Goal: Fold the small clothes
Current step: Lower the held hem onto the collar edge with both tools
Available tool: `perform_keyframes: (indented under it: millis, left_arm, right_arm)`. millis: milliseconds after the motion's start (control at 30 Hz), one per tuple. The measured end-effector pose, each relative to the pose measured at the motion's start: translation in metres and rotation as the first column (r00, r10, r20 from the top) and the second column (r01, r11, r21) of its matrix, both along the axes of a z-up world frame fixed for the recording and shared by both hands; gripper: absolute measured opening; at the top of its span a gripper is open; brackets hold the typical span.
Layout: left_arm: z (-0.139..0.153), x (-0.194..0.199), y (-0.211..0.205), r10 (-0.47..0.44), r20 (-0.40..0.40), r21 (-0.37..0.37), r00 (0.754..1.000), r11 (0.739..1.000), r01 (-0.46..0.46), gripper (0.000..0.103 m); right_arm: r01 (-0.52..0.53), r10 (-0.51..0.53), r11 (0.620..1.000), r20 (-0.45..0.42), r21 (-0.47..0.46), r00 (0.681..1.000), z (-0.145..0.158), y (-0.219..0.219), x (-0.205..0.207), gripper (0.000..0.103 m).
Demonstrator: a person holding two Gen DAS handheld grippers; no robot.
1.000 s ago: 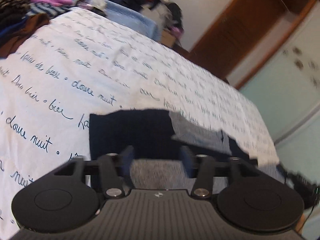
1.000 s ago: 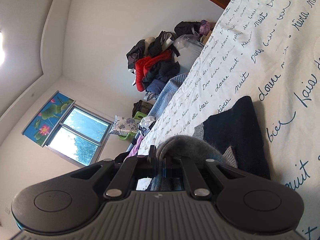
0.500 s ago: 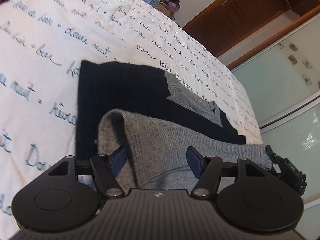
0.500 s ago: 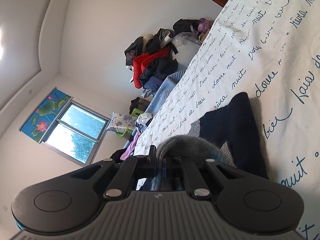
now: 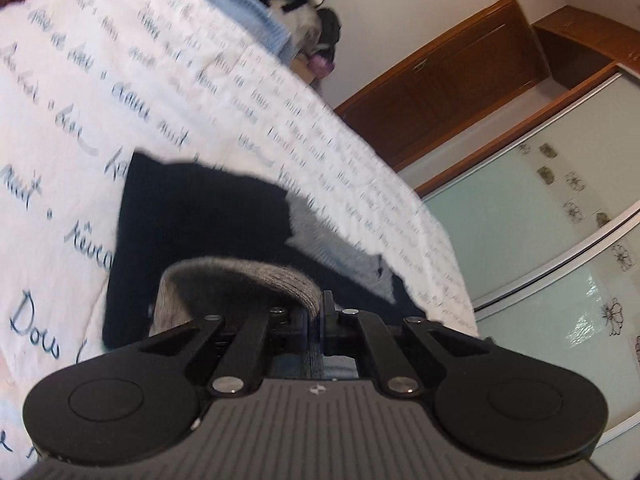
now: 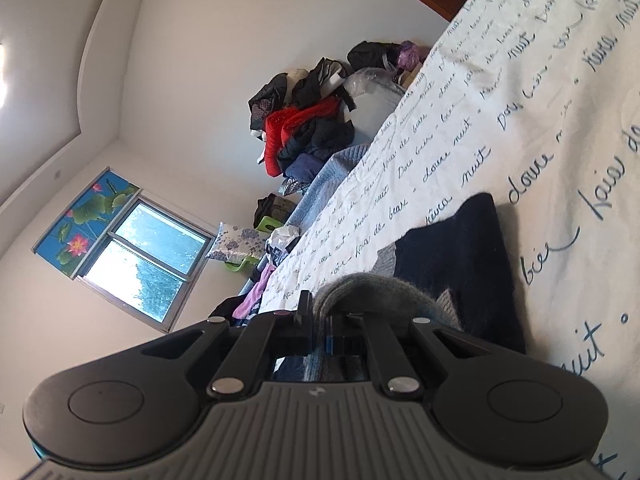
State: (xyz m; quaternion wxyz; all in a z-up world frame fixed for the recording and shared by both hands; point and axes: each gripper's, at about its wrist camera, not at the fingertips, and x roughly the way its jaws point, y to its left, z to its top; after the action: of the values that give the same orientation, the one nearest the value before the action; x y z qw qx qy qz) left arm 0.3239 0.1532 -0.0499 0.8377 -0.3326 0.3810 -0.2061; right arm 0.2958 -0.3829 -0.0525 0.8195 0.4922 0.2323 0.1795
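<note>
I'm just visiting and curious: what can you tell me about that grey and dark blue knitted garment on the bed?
The sweater looks like soft knit, mostly dark navy with grey panels. It lies on the white bedsheet printed with handwriting. Its grey edge arches up in a fold, pinched by the left gripper and the right gripper, both shut on it.

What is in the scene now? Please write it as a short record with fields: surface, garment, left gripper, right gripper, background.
surface: white bedsheet with blue handwriting print
garment: grey and navy knit garment, lying on the sheet, its grey edge lifted
left gripper: left gripper shut on the grey edge
right gripper: right gripper shut on the grey edge
background: pile of clothes, window, wooden door
</note>
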Motion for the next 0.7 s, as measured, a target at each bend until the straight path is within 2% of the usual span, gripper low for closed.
perform_keyframes:
  millis: [133,300,500,700]
  left_arm:
    - [0.018,0.000,0.003,0.021,0.043,0.004,0.999,1.000,-0.022,0.005]
    - [0.029,0.006,0.011,0.054,0.058,-0.008,0.997,0.999,-0.054,0.005]
    - [0.034,0.026,0.018,0.099,0.059,-0.018,0.993,0.995,-0.098,0.005]
    - [0.032,0.043,0.014,0.103,0.061,-0.002,0.993,0.995,-0.103,0.005]
  right_arm:
    - [0.015,-0.015,1.000,0.015,0.000,1.000,0.005,-0.003,-0.001,0.007]
    - [0.004,-0.004,1.000,0.023,0.001,1.000,0.008,-0.001,0.003,0.007]
    - [0.024,-0.025,0.999,0.015,0.027,1.000,0.007,-0.004,0.018,0.007]
    - [0.057,-0.057,0.997,-0.010,0.043,0.998,-0.004,-0.009,0.032,0.006]
